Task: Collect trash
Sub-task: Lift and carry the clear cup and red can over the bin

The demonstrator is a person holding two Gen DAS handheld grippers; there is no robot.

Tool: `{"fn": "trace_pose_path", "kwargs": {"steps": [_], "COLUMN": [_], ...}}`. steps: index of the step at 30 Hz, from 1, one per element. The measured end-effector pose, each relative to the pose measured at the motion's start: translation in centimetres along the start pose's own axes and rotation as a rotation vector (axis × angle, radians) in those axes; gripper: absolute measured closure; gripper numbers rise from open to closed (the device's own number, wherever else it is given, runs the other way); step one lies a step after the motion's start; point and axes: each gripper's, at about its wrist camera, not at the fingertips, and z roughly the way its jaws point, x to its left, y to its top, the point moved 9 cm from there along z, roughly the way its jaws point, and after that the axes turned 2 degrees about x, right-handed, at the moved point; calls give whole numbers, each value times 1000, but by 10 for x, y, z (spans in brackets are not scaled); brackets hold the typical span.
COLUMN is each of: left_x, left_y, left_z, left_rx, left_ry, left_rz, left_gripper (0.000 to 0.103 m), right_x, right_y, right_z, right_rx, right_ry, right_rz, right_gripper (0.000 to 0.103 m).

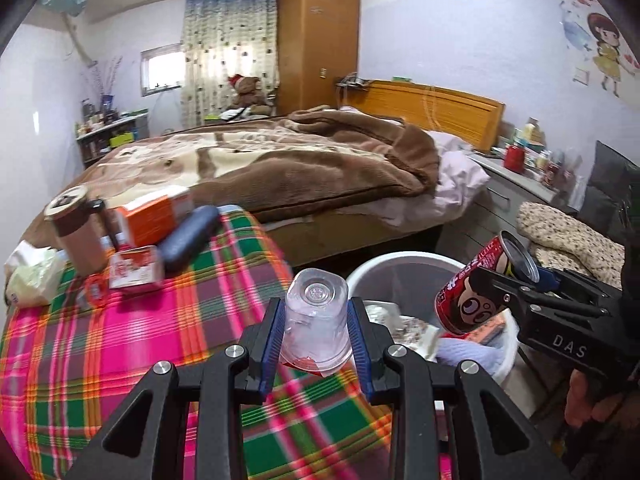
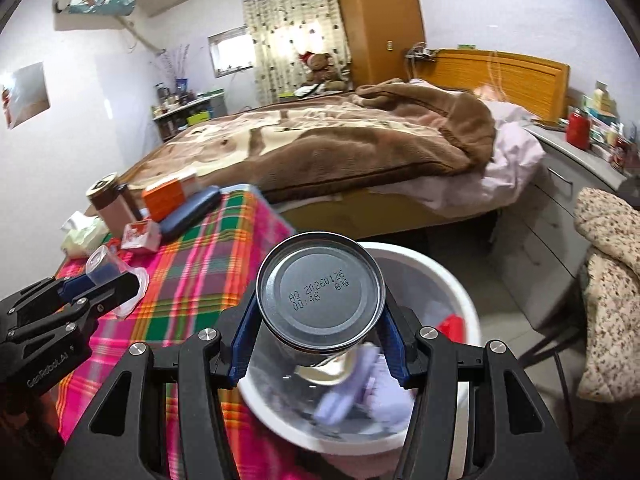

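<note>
- The white bin (image 2: 460, 276) stands on the floor just beside the corner of the plaid table (image 1: 120, 344), on the bed side of it; we take the bin as our landmark, and it already holds scraps of paper and wrapping.
- Our right gripper (image 2: 320, 336) is clamped on the red can (image 1: 476, 292), which hangs over the bin's mouth. The can's long axis is tilted, its base turned up and away from the jaws, its top end pointing down toward the bin.
- Our left gripper (image 1: 316, 340) is clamped on the clear plastic cup (image 1: 316, 320), held base-forward over the table edge, just short of the bin's near rim.
- So the right hand is nearer: we judge the can can drop once its jaws part, while the cup must first travel across to the bin.
</note>
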Motion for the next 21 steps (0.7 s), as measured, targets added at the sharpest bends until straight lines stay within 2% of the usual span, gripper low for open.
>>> {"fn": "trace_pose_path", "kwargs": {"steps": [9, 21], "left_x": [-53, -85], "left_y": [-6, -14], "left_z": [31, 62], "left_rx": [47, 102], "left_ry": [-72, -105], "left_rz": [51, 75], "left_gripper": [70, 70], "right_x": [-38, -66], "right_y": [-3, -18], "right_z": [9, 22], "right_rx": [39, 120], "right_ry": [-51, -69], "right_rz": [25, 35], "right_gripper": [48, 48]}}
